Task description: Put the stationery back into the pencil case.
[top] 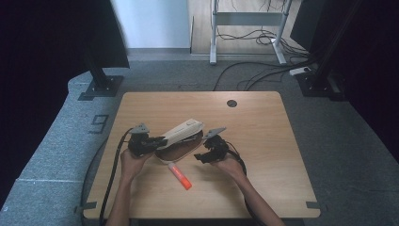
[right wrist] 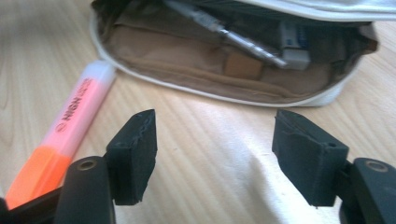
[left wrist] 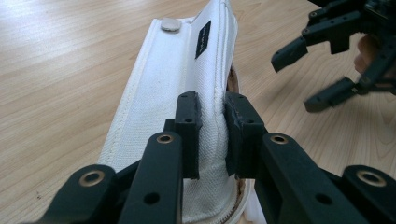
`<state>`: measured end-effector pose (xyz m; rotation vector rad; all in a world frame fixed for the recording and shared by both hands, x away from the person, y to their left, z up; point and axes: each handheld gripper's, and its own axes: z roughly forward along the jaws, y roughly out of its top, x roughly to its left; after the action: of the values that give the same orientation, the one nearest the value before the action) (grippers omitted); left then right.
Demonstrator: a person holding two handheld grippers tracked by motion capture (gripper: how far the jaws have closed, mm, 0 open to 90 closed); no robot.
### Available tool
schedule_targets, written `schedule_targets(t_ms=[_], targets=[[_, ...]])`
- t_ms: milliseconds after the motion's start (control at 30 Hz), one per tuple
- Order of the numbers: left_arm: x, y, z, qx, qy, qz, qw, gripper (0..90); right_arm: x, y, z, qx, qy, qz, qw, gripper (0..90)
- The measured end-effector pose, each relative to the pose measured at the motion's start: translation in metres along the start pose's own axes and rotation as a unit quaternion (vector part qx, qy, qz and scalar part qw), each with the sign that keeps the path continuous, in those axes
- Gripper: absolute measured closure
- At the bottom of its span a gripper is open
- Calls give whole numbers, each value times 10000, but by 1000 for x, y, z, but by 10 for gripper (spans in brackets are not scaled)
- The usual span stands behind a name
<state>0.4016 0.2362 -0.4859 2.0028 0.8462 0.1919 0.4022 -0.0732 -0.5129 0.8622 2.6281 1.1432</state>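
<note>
The left gripper (left wrist: pixel 212 135) pinches the raised flap of the white pencil case (top: pixel 181 134), holding it open at mid-table; the right gripper (right wrist: pixel 224 154) hangs spread and empty just in front of the opening, the orange highlighter (right wrist: pixel 65 135) lying beside it on the table (top: pixel 263 141); a good next move would straddle the highlighter's middle, close squarely, and keep the flap high.

Left gripper (top: pixel 151 141) clamping white pencil case (top: pixel 181 133), orange highlighter (top: pixel 179 175) nearby
</note>
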Motion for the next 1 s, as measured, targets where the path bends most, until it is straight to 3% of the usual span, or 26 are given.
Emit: schedule_targets(t_ms=[333,900,1000], targets=[[0,0,0,9,-7,6,10000,763,29,-2,4,-49,240,-108,9996,206],[0,0,0,18,-1,14,10000,762,75,-6,28,200,628,-497,9966,254],[-1,0,0,22,3,16,10000,761,79,-8,33,279,581,-591,9962,284]])
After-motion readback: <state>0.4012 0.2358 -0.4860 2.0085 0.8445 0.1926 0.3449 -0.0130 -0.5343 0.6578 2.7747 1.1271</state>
